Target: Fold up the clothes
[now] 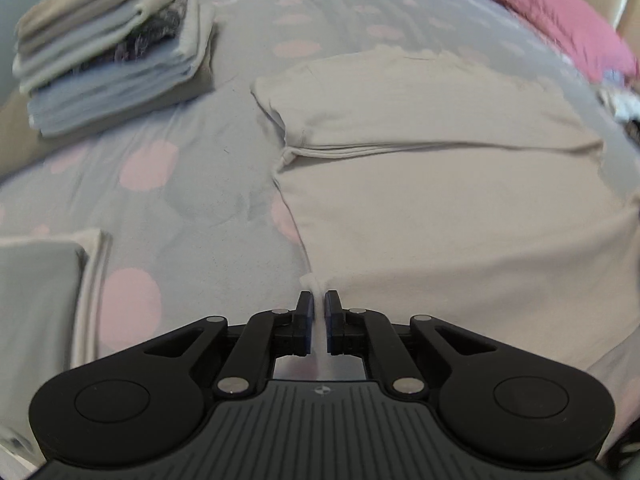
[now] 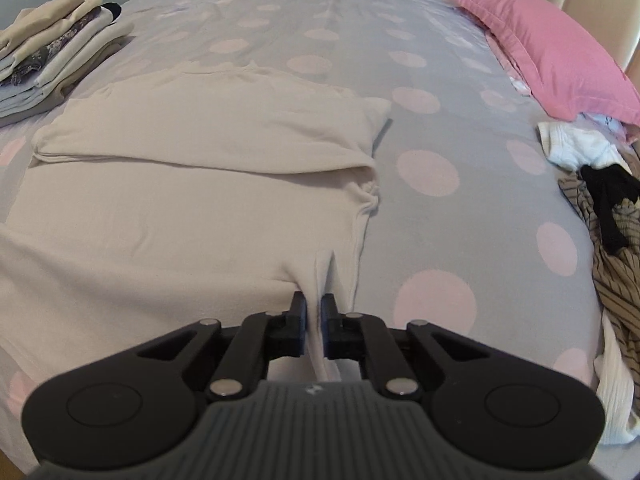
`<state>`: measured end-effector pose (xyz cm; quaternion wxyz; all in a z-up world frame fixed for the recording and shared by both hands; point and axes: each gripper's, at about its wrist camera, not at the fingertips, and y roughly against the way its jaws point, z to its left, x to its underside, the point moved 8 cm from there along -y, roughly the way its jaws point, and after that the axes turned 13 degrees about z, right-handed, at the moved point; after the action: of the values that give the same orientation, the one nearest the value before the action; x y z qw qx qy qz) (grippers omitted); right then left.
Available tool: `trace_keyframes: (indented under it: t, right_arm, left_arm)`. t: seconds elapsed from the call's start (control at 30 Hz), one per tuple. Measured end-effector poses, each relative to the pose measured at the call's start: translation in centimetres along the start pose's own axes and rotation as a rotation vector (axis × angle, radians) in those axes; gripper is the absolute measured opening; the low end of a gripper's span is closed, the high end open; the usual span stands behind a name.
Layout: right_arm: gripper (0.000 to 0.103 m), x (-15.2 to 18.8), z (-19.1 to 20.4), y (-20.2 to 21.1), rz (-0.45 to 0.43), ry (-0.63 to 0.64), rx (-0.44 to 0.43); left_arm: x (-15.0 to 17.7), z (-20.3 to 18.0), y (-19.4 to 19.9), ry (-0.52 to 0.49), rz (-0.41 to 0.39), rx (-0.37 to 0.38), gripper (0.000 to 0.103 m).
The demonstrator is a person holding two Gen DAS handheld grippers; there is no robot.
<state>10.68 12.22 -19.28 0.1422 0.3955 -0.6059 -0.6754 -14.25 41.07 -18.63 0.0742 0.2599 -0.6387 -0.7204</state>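
Note:
A cream garment [image 1: 440, 184] lies spread on the bed, its far part folded over toward me. My left gripper [image 1: 319, 299] is shut on the garment's near left corner, with a pinch of cloth running between its pads. In the right wrist view the same cream garment [image 2: 192, 184] fills the left half. My right gripper [image 2: 313, 303] is shut on its near right corner, and the cloth is drawn up into a ridge at the fingers.
The bed has a grey cover with pink dots [image 2: 440, 80]. A stack of folded clothes [image 1: 112, 52] sits at the far left, and another folded piece [image 1: 44, 292] lies near left. A pink pillow [image 2: 552, 56] is at the far right, with a heap of unfolded clothes [image 2: 608, 216] below it.

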Motion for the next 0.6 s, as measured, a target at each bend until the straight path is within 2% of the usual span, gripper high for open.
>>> trace_keyframes:
  t: [0.03,0.07,0.1,0.13,0.23,0.3,0.43,0.53,0.6]
  right_arm:
    - [0.012,0.0,0.0,0.4,-0.022,0.002,0.005]
    - [0.026,0.0,0.0,0.9,-0.046,0.008,0.017]
    - [0.045,0.0,0.0,1.5,-0.072,0.017,0.028]
    - [0.048,0.1,0.1,2.1,-0.106,0.036,0.039]
    - [0.048,0.9,0.9,3.5,-0.159,0.124,0.094]
    - [0.048,2.1,2.5,4.1,-0.169,0.227,0.071]
    - [0.047,5.7,6.1,4.1,-0.13,0.433,0.039]
    - [0.047,8.6,8.5,3.1,-0.098,0.585,0.063]
    - [0.047,10.5,9.8,2.2,-0.075,0.681,0.086]
  left_arm:
    - [0.0,-0.1,0.3,-0.019,-0.017,-0.014,0.006]
    - [0.1,-0.3,0.7,-0.034,-0.036,-0.026,0.009]
    - [0.2,-0.6,1.3,-0.055,-0.054,-0.036,0.012]
    - [0.4,-0.9,1.8,-0.079,-0.071,-0.048,0.016]
    - [1.7,-2.5,3.0,-0.195,-0.101,-0.079,0.02]
    - [3.0,-3.9,3.3,-0.277,-0.103,-0.075,0.022]
    - [5.8,-6.6,3.0,-0.438,-0.102,-0.077,0.029]
    - [7.9,-8.1,2.1,-0.536,-0.087,-0.101,0.037]
    - [9.2,-8.8,1.3,-0.597,-0.074,-0.135,0.037]
